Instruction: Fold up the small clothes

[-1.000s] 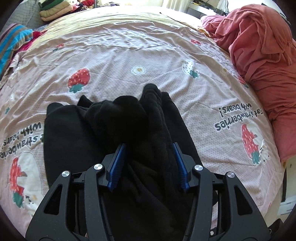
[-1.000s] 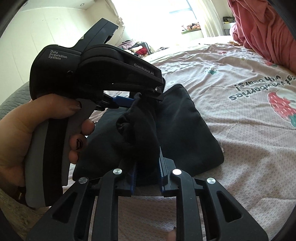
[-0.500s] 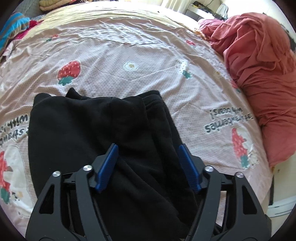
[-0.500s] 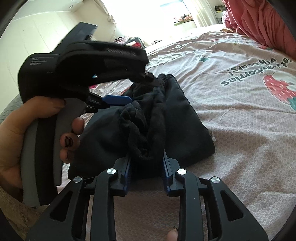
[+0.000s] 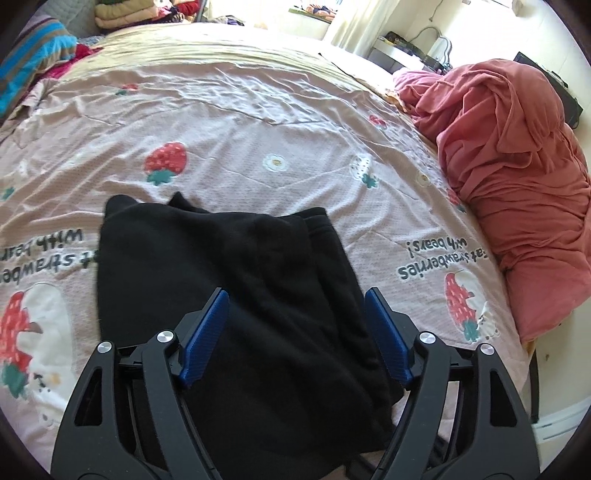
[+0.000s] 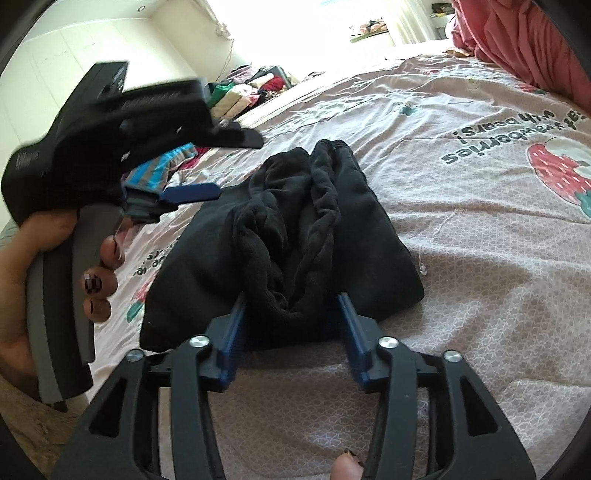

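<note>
A small black garment lies folded on the pink strawberry bedspread. My left gripper hovers over its near half. Its jaws are opening, the blue pads stand wide apart and clear of the cloth. In the right wrist view the garment has a bunched ridge down its middle. My right gripper straddles the near end of that ridge. Its jaws are opening too, with the fold lying loose between the pads. The left gripper, blurred and held by a hand, is raised at the garment's left side.
A heap of red bedding fills the bed's right side. A striped blue cloth and piled clothes sit at the far left. The bed's edge drops off at the lower right.
Both grippers let go of the black fabric and their jaws spread. The raised bunch sank onto the garment. The left gripper drew back and upward.
</note>
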`<state>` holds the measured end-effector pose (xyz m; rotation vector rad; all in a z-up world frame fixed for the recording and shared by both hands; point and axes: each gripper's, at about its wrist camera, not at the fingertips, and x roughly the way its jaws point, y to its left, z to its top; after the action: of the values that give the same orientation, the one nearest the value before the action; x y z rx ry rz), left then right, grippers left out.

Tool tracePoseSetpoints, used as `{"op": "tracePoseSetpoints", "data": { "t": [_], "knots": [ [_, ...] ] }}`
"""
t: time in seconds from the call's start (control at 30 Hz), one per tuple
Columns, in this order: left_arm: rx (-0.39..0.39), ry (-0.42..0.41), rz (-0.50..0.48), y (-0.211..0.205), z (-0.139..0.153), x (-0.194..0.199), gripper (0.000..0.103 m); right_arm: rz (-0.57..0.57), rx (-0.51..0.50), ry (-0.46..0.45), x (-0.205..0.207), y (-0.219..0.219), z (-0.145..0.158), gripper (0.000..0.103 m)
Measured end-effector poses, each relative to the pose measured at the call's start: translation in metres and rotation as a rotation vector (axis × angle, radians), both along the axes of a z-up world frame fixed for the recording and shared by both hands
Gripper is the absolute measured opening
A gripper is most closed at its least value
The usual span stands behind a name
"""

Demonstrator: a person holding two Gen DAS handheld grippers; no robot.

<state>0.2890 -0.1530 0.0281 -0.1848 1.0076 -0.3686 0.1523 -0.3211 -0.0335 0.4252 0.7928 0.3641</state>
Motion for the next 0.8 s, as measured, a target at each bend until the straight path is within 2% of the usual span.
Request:
{"op": "tracePoseSetpoints", "data": {
  "t": [0.07,0.1,0.27,0.37,0.5,0.57,0.77,0.8],
  "knots": [
    [0.014,-0.018,0.019,0.009,0.002,-0.005,0.075,0.026,0.022,0.011,0.006,-0.003,0.004,0.060],
    [0.022,-0.024,0.031,0.014,0.003,-0.007,0.077,0.042,0.047,0.026,0.010,-0.005,0.004,0.068],
    [0.062,-0.042,0.074,0.035,0.005,-0.017,0.080,0.106,0.173,0.135,0.048,-0.017,0.007,0.069],
    [0.087,-0.057,0.099,0.048,0.006,-0.023,0.080,0.145,0.158,0.161,0.070,-0.014,0.013,0.070],
    [0.076,-0.057,0.122,0.065,0.005,-0.030,0.081,0.179,0.076,0.181,0.093,-0.002,0.018,0.070],
    [0.082,-0.052,0.133,0.073,0.002,-0.032,0.081,0.197,0.059,0.192,0.102,0.005,0.017,0.068],
    [0.062,-0.014,0.168,0.095,-0.016,-0.039,0.081,0.225,0.026,0.181,0.126,0.020,0.018,0.051],
    [0.062,-0.009,0.171,0.097,-0.018,-0.040,0.081,0.228,0.012,0.177,0.129,0.022,0.017,0.046]
  ]
}}
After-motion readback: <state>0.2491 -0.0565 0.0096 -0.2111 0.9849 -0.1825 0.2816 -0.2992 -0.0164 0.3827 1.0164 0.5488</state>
